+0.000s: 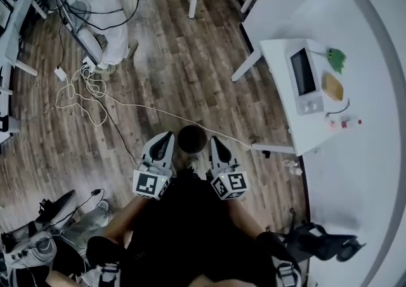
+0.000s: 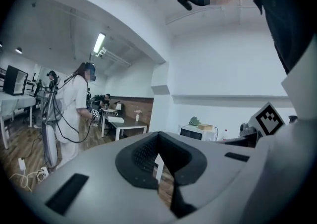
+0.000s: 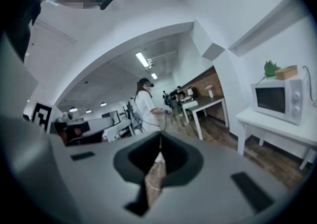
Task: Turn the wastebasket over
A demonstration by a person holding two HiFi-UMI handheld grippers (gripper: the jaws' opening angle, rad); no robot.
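Both hand-held grippers are clenched and empty: the left hand-held gripper [image 1: 166, 140] and the right hand-held gripper [image 1: 216, 145] each have their jaws pressed tip to tip, and each gripper's own view shows only floor through the slit below the tips. We hold them side by side, close under the head camera. Below us a wooden floor [image 1: 165, 70] fills most of the head view, and a long white tabletop [image 1: 361, 178] runs down its right side. A person in white clothes [image 1: 104, 0] stands at the upper left. A microwave [image 1: 304, 77] sits on a small white stand by the tabletop. The wastebasket [image 1: 191, 138], dark and round, stands on the floor in front of us; in the head view it shows between the two gripper tips, and neither gripper touches it. We cannot tell which end of it faces up. A pale cable [image 1: 82, 96] lies looped on the floor at the left.
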